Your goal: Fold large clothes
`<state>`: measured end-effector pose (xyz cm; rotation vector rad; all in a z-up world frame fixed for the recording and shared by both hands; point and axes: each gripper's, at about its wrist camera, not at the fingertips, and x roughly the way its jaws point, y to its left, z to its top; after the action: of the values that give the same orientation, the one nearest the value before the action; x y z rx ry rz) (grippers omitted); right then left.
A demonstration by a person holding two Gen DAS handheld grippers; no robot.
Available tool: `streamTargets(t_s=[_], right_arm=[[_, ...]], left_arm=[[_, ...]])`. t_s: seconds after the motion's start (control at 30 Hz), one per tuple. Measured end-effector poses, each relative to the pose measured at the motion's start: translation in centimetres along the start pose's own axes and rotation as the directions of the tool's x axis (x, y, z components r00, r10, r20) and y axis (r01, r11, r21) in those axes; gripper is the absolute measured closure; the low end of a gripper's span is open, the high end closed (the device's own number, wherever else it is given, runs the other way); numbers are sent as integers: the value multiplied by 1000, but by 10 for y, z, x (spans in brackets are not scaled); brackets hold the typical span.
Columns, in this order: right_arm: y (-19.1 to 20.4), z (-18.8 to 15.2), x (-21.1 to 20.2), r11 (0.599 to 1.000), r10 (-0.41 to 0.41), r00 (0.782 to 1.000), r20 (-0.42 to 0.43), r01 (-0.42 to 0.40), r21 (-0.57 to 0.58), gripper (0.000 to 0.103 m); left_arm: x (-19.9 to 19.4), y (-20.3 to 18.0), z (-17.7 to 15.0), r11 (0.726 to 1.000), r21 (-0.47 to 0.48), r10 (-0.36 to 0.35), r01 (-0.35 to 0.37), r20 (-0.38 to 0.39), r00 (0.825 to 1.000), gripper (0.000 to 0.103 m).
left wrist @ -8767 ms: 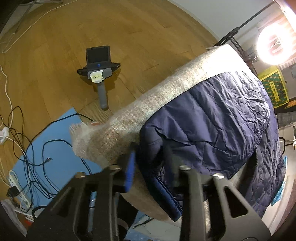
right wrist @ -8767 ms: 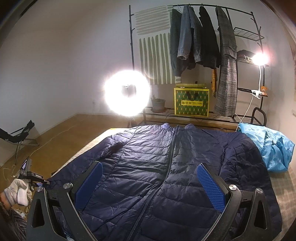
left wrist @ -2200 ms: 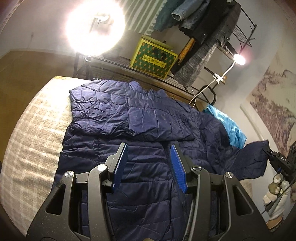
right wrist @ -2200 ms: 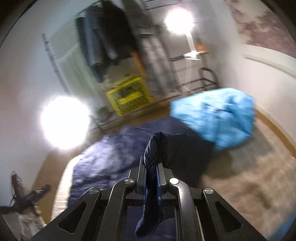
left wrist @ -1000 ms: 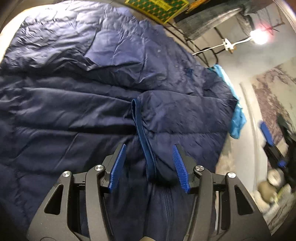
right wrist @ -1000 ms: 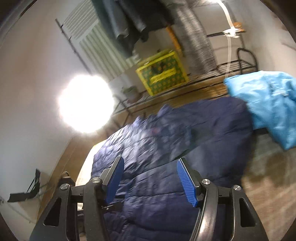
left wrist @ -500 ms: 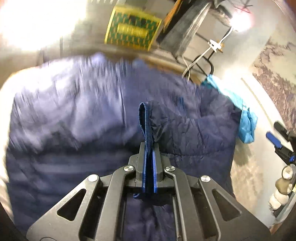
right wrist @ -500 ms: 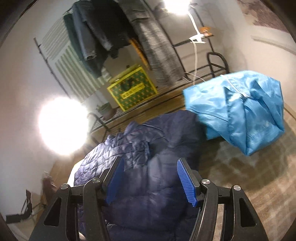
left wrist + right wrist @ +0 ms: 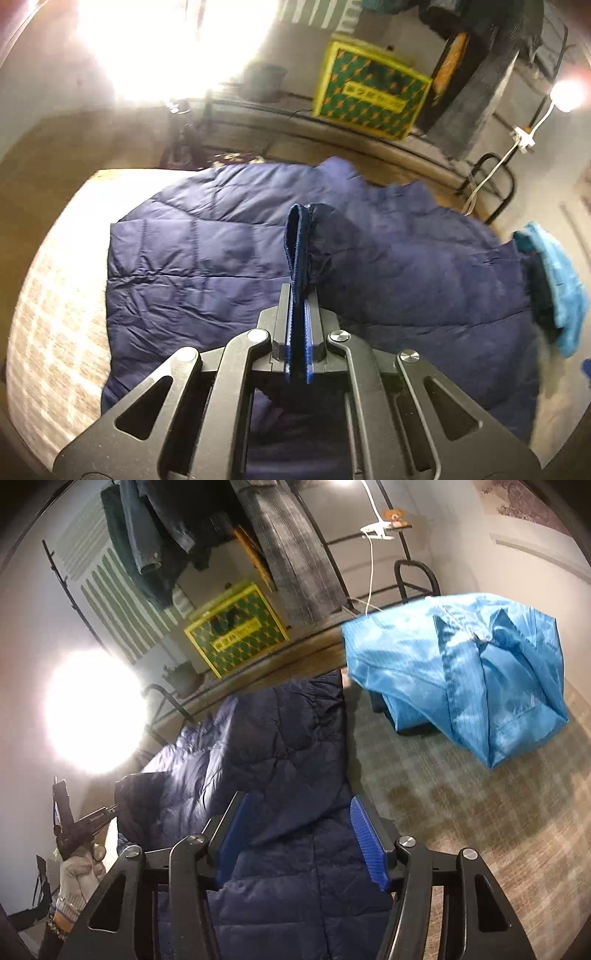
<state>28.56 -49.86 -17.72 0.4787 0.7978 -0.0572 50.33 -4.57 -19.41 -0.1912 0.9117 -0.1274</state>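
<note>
A navy quilted jacket [image 9: 184, 266] lies spread on the bed. My left gripper [image 9: 298, 295] is shut on the jacket's sleeve cuff [image 9: 295, 236] and holds it up above the jacket body. In the right wrist view that gripper [image 9: 74, 827] shows at the far left in a gloved hand [image 9: 79, 878]. My right gripper [image 9: 299, 830] hovers over the jacket's [image 9: 280, 760] right side near its edge. Its jaws are closing, with the fabric below them and the blue pads [image 9: 369, 842] touching nothing.
A light blue garment [image 9: 461, 672] lies bunched on the checked bed cover [image 9: 480, 812] right of the jacket. Beyond the bed stand a bright ring light [image 9: 92, 712], a yellow-green box [image 9: 236, 631] and a rack of hanging clothes [image 9: 280, 554].
My left gripper shut on the sleeve cuff and lifted it, swinging towards the jacket's left side. My right gripper tilted down over the jacket's right edge and narrowed slightly.
</note>
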Motion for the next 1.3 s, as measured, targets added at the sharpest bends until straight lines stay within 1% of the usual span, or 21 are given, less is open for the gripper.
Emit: streamTargets(t_s=[0.1,0.13,0.2,0.3,0.4,0.57,0.67,0.7,0.73,0.9,1.0,1.03,1.1,1.13,1.17,1.2,1.23,1.3], right_arm=[[1,-2,7,1000,-17,1000,-20,17,-13,47],[2,-3,9,1000,-23,999,-24,23,-21,47],[3,-3,11,999,-33,999,-27,32,-35,47],[4,-5,13,999,-37,999,-33,35,-39,47],[8,-7,17,998,-38,999,-38,37,-43,47],[20,-9,15,995,-48,998,-33,45,-89,48],[22,-11,10,994,-44,999,-25,42,-101,48],[23,-11,8,994,-42,999,-22,40,-102,48],[23,-12,5,994,-40,999,-18,38,-104,48],[23,-11,-13,994,-23,1000,18,25,-106,48],[24,-12,-30,992,5,999,50,1,-128,48],[25,-13,-37,990,15,998,62,-6,-141,48],[26,-15,-48,988,30,996,90,-16,-157,46],[25,-16,-55,987,39,993,108,-22,-159,42],[23,-19,-63,986,54,991,124,-33,-163,39],[21,-22,-71,983,75,988,138,-50,-176,37],[19,-26,-78,979,88,985,151,-57,-196,35],[15,-34,-89,971,89,981,172,-47,-235,34]], left_arm=[[10,6,-2,1000,-23,14,-14,7,1000,101],[11,14,-3,999,-53,12,-11,18,1000,101],[15,21,-3,997,-72,20,-19,21,1000,101],[22,24,-3,998,-65,25,-24,1,1000,100],[34,21,-1,998,-29,62,-62,-7,998,100],[46,20,-3,996,-16,91,-92,-35,995,100],[42,24,-2,995,-20,98,-99,-47,994,85],[35,27,-2,995,-29,95,-97,-41,995,75],[29,29,-2,995,-32,89,-90,-32,996,72],[-28,43,-3,998,-28,56,-55,27,998,72],[-78,54,-13,999,-9,32,-32,61,998,72],[-88,57,-15,1000,-7,25,-24,62,998,72],[-119,67,-27,1000,-4,3,-3,65,998,71],[-140,74,-37,1000,-2,-3,3,73,997,66],[-152,76,-45,1000,-1,-5,5,77,997,63],[-164,80,-53,1000,-3,-10,10,80,997,58],[-179,85,-66,1000,-5,-18,19,80,997,57],[-200,92,-89,1000,-5,-24,24,62,998,57]])
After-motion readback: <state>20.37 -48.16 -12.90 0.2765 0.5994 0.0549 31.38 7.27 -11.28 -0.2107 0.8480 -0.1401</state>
